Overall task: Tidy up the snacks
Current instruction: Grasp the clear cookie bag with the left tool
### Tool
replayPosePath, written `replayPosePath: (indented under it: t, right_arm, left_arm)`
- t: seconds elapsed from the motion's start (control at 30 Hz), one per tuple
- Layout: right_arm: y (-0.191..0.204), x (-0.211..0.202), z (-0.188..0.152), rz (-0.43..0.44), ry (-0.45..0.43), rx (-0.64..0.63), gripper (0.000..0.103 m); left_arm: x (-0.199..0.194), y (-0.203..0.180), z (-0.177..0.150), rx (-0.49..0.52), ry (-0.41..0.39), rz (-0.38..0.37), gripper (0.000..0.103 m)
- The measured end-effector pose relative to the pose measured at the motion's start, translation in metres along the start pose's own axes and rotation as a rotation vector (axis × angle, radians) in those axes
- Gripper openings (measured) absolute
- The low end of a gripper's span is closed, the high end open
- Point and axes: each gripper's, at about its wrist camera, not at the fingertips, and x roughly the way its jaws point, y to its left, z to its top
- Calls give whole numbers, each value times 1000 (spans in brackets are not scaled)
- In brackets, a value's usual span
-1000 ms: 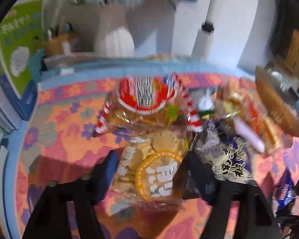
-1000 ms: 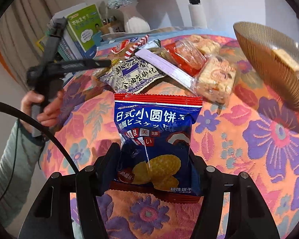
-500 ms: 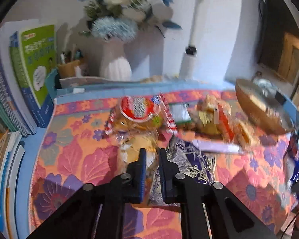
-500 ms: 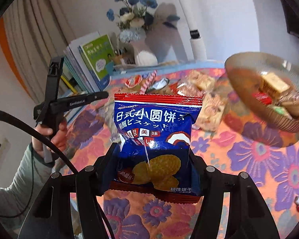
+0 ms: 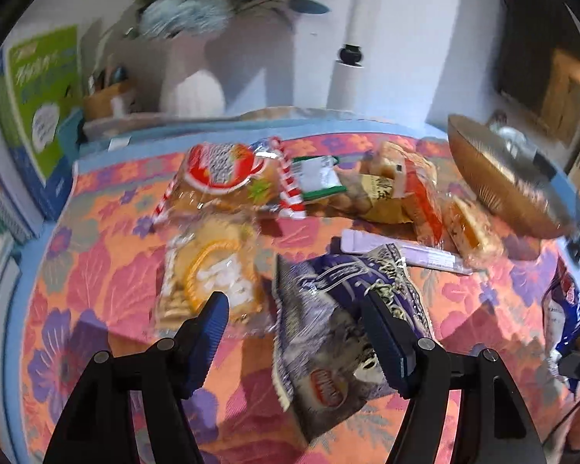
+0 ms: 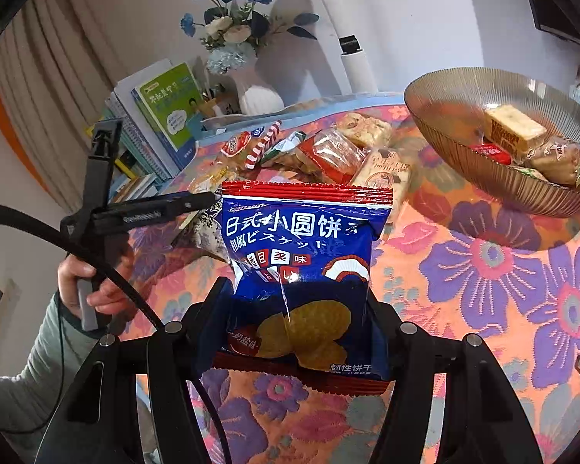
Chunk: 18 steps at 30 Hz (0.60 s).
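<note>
Left wrist view: left gripper [image 5: 295, 319] jaws, just reopened, are hanging released over purple snack bag [image 5: 340, 332]; cracker packet [image 5: 208, 270] lying just beside.
Right wrist view: right gripper [image 6: 297, 313] is grasping blue biscuit packet [image 6: 301, 270]; glass bowl [image 6: 464, 170] is showing snacks inside.

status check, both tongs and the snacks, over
Left tongs just reopened, empty, over purple snack bag. Right tongs shut on blue biscuit packet. Glass bowl partly filled. Snack pile still on table, path clear.

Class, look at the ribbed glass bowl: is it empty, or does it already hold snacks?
Holding snacks: the ribbed glass bowl contains several wrapped snacks.
</note>
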Motion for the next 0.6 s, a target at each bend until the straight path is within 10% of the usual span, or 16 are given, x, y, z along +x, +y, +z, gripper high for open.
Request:
replayPosePath:
  t: [0.2,0.27,0.4,0.6]
  right_arm:
    - [0,1,-1,-26,2,-13,61]
    - [-2,2,-1,-15,6,-5,61]
    - [-3,10,1,-2,17,-3,61]
    - [1,19,2,-5,40,-14,61]
  left_arm:
    - [-15,41,13,-146,-68,41,72]
    - [-6,60,17,-179,-40,89,72]
    - [31,70,19,-180,115,-59,72]
    - [58,63,18,-187,94,28,59]
